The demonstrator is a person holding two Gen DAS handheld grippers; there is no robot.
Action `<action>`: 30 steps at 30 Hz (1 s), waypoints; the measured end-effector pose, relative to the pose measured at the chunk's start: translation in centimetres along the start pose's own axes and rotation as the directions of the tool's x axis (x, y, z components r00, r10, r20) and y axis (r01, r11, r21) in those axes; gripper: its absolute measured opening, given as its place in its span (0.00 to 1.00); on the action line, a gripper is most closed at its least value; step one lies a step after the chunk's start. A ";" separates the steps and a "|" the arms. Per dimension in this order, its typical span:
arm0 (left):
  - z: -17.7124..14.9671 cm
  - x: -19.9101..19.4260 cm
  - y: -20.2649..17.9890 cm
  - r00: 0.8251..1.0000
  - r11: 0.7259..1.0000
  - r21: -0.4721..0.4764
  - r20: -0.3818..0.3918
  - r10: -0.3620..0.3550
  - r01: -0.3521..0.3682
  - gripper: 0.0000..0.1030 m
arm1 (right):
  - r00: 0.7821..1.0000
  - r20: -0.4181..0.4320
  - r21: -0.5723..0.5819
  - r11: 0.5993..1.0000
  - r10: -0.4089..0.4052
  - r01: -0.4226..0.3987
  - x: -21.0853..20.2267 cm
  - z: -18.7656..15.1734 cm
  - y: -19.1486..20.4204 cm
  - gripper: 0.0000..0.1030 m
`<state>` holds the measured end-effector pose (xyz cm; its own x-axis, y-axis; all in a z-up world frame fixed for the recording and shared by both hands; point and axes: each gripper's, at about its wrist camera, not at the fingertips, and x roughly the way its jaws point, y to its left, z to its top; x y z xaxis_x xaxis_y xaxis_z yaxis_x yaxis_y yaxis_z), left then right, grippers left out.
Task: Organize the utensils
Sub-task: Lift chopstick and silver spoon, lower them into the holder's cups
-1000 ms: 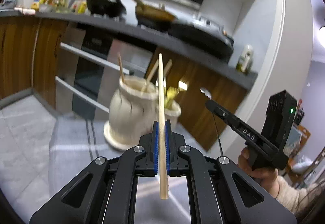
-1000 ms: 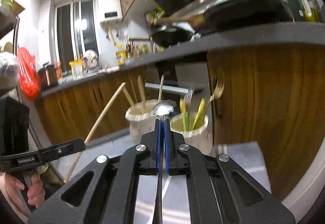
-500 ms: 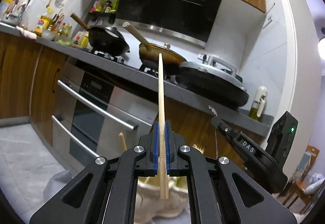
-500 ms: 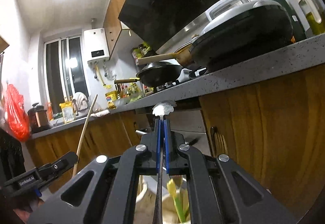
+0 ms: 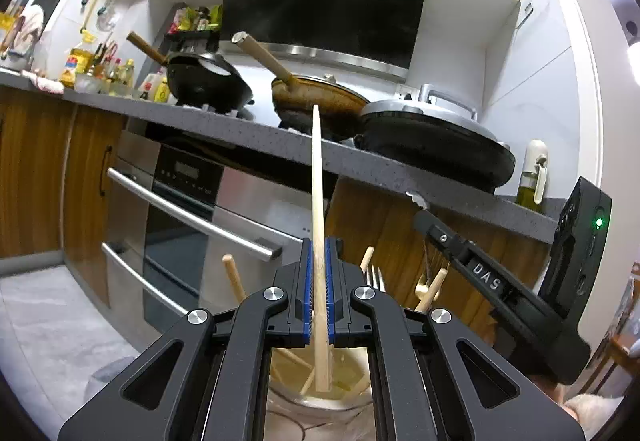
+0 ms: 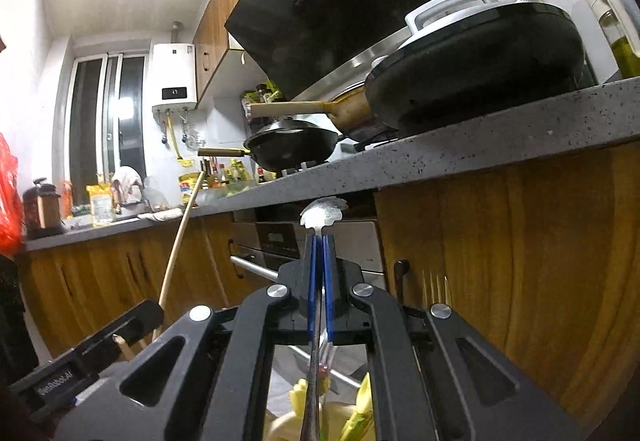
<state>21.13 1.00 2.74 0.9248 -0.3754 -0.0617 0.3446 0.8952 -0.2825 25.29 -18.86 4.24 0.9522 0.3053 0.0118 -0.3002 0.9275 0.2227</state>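
The left tongs (image 5: 318,291) are clamped narrow on a long wooden chopstick (image 5: 317,201), the blue pads pressed against its sides. The chopstick stands nearly upright: its thin end rises in front of the grey counter (image 5: 248,131) edge, and its thick lower end hangs just over the mouth of a pale utensil jar (image 5: 320,391) directly below the tongs. Other wooden sticks already lean inside that jar, and one round-ended wooden handle (image 5: 234,278) pokes up to the left of the tongs. To the right of the tongs, the tines of a fork (image 5: 375,278) and more light wooden handles stick up from behind the tongs' frame.

The right tongs (image 6: 319,283) are likewise closed tight, holding a metal spoon (image 6: 323,212) by its slim handle. The spoon's bowl stands above the fingertips, just under the counter's edge, and its handle runs down between the pads towards a second holder (image 6: 288,423) below, where yellow-green handled utensils (image 6: 362,407) sit. Fork tines (image 6: 437,287) show to the right of these tongs, against the wooden cupboard door.

In the left wrist view the right tongs appear at the right, below the counter; in the right wrist view the left tongs sit lower left with the chopstick slanting up from them.

On the counter stand a black wok (image 5: 208,81), a brown pan (image 5: 316,101) and a lidded black pan (image 5: 434,139).
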 end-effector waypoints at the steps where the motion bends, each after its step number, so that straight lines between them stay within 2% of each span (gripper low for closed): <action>1: -0.2 0.0 0.0 1.000 1.000 0.002 -0.002 -0.003 0.003 0.06 | 1.000 0.007 -0.007 1.000 -0.011 0.011 0.0 -0.1 0.1 0.03; 10: -0.8 0.0 0.4 1.000 1.000 0.016 -0.008 0.000 0.000 0.06 | 0.999 0.014 0.014 0.999 -0.043 0.043 0.1 -0.2 -0.6 0.03; 16: -1.1 -0.4 0.2 1.000 0.999 0.043 -0.019 0.000 0.001 0.06 | 0.998 -0.052 -0.042 0.999 -0.031 0.029 0.0 -0.7 0.1 0.03; 24: -1.5 -2.5 0.2 0.998 0.997 0.075 -0.055 0.020 -0.015 0.06 | 0.990 -0.143 -0.108 0.994 -0.015 -0.001 -3.9 -1.2 0.4 0.02; 30: -2.4 -3.3 -0.2 0.994 0.992 0.111 -0.091 0.062 -0.051 0.06 | 0.986 -0.165 -0.109 0.994 -0.010 -0.009 -5.6 -2.8 0.2 0.02</action>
<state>17.58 1.44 0.69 0.9257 -0.3398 -0.1662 0.3124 0.9345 -0.1706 19.70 -19.78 1.48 0.9325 0.3278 -0.1517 -0.3128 0.9429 0.1147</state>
